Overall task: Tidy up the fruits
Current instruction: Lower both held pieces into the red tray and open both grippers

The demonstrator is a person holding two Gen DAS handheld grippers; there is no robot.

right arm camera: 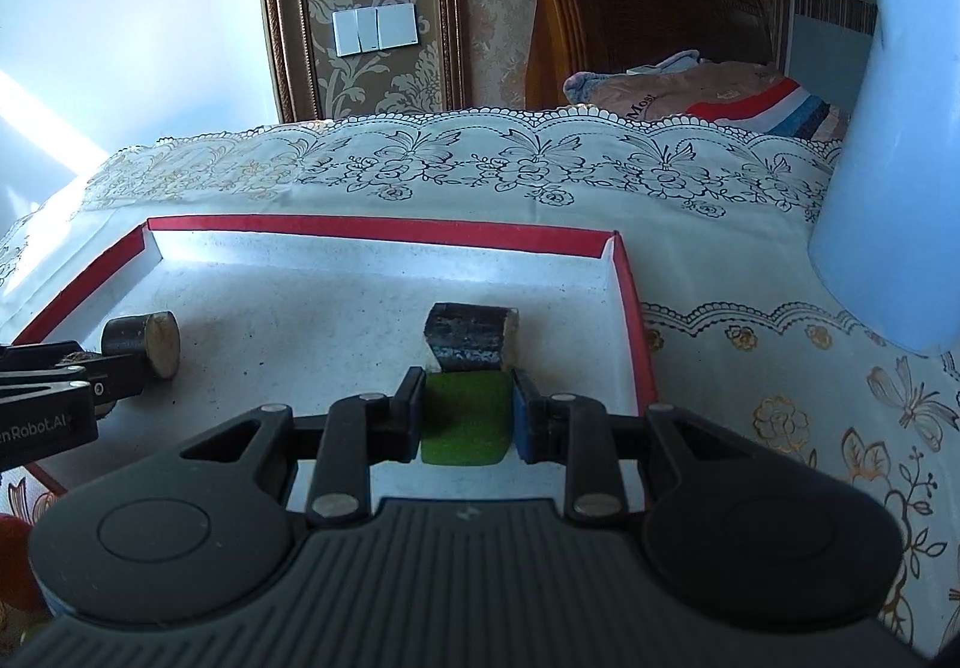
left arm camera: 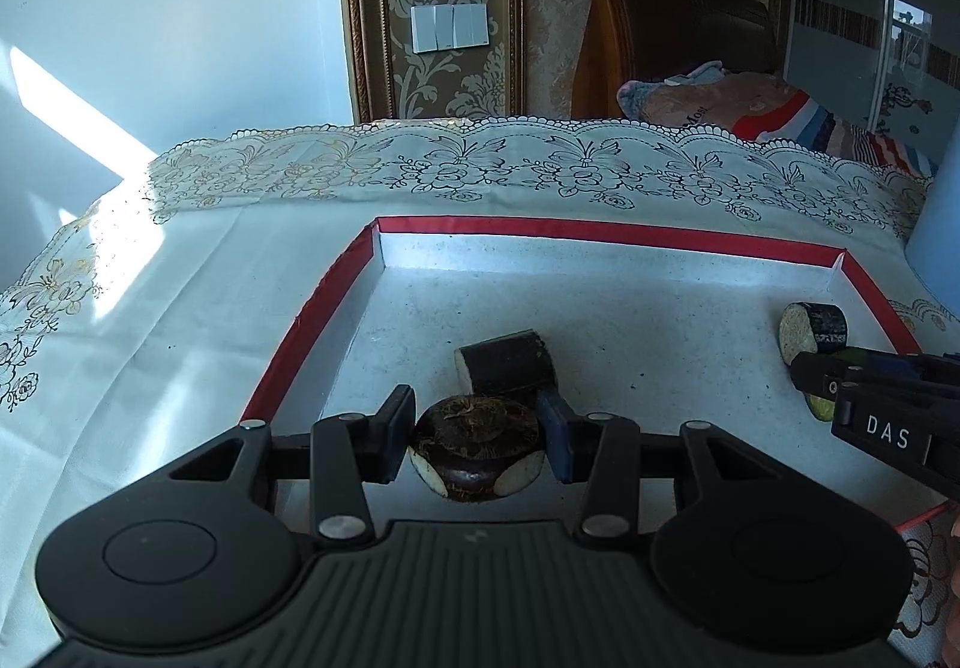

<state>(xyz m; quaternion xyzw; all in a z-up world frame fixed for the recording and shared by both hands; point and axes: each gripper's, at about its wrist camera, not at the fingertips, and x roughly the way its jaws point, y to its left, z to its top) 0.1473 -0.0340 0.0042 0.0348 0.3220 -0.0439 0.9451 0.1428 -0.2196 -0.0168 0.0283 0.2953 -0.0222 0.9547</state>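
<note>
A shallow white tray with a red rim (left arm camera: 306, 320) lies on the tablecloth; it also shows in the right wrist view (right arm camera: 372, 227). My left gripper (left arm camera: 477, 437) is shut on a dark brown water chestnut (left arm camera: 477, 443) over the tray's near side. A dark sugarcane piece (left arm camera: 510, 362) lies just behind it. Another sugarcane piece (left arm camera: 816, 329) lies by the tray's right wall. My right gripper (right arm camera: 468, 416) is shut on a green fruit piece (right arm camera: 465, 419) just in front of that sugarcane piece (right arm camera: 471, 338). The left-hand sugarcane piece (right arm camera: 144, 341) shows at the left there.
A pale blue jug (right arm camera: 888, 188) stands on the table right of the tray. The floral tablecloth (left arm camera: 420, 170) hangs over the far edge. A bed with a pillow (left arm camera: 750, 110) stands behind. An orange object (right arm camera: 15, 542) sits at the lower left of the right wrist view.
</note>
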